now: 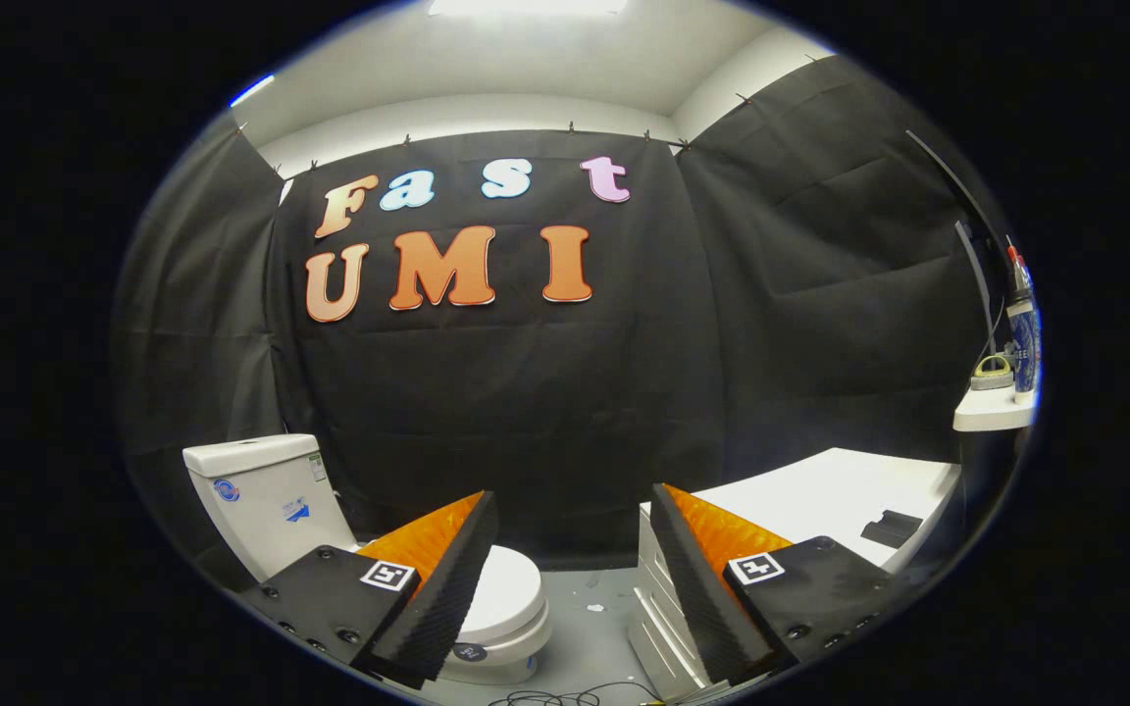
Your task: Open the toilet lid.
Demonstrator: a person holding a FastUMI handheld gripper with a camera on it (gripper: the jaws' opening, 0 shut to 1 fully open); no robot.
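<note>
Your gripper (570, 505) is spread wide, holding nothing; toilet (261, 495) sits behind the left finger, lid (511, 583) down, cabinet (800, 495) behind the right.

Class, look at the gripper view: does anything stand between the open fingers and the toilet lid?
Nothing visible does. The gripper is open and holds nothing. The closed lid lies just beyond the left finger, partly hidden behind it, with the tank behind. The white cabinet stands off to the right, across bare floor, out of the path.
</note>
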